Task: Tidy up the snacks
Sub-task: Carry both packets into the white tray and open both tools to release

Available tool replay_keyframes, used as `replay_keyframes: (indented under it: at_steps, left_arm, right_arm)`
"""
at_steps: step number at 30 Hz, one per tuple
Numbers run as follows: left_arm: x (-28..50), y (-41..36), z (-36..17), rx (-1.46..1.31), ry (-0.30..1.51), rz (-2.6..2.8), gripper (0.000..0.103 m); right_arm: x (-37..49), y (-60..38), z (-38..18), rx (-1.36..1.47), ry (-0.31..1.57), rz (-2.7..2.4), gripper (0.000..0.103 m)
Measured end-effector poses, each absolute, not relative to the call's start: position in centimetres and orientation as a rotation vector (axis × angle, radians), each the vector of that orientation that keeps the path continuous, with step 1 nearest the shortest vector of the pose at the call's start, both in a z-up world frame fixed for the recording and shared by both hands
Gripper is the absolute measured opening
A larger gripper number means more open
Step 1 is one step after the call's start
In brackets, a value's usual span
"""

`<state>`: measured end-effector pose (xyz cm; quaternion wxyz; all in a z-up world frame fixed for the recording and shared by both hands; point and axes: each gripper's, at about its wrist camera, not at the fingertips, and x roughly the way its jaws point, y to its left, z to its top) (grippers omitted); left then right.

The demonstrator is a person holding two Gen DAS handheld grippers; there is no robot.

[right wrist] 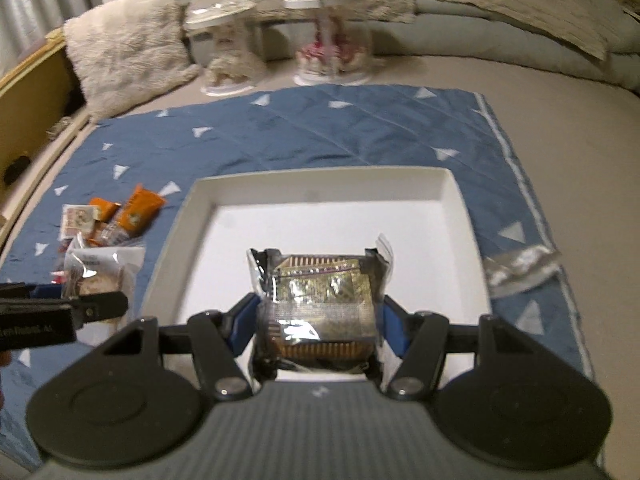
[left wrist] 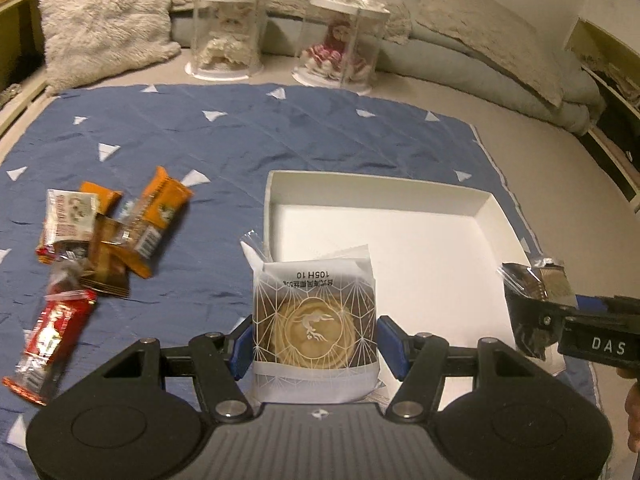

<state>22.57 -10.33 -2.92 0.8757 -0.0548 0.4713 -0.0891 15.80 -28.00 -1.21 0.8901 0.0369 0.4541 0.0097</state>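
The white-wrapped pastry (left wrist: 315, 320) sits clamped between the blue pads of the left gripper (left wrist: 316, 344), its web-patterned wrapper upright between the fingers and its printed end pointing away from the tool. It hangs over the near left corner of the white tray (left wrist: 492, 204), partly above the tray floor and partly above the rim.

The dark-wrapped snack (right wrist: 320, 304), in clear crinkled film with gold-patterned sides, is pinched the same way in the right gripper (right wrist: 318, 328), pads pressed against both flanks. It is held above the tray's (right wrist: 460, 208) floor, near the front edge and about midway across.

From the left wrist camera the right gripper (left wrist: 532, 320) reaches in from the right with its packet over the tray's right rim; from the right wrist camera the left gripper (right wrist: 100, 304) comes in from the left, its pastry (right wrist: 100, 276) just outside the tray's left wall.

Left of the left tool, a heap of loose snacks (left wrist: 104, 236) lies on the blue quilted mat (left wrist: 200, 140): orange, brown and white packets, with a red packet (left wrist: 52, 336) nearest. Right of the right tool, a silvery wrapper (right wrist: 520, 268) lies on the mat beside the tray. Beyond the mat stand two clear doll cases (left wrist: 228, 32) and a fluffy cushion (left wrist: 104, 24).
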Motion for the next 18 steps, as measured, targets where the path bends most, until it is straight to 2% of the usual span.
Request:
replay_keyframes:
  at_steps: [18]
  left_arm:
    - [23.7, -18.1, -5.9, -0.298, 1.103, -0.351, 0.064]
  right_arm:
    - [15.8, -34.3, -3.6, 0.119, 1.043, -0.074, 0.069]
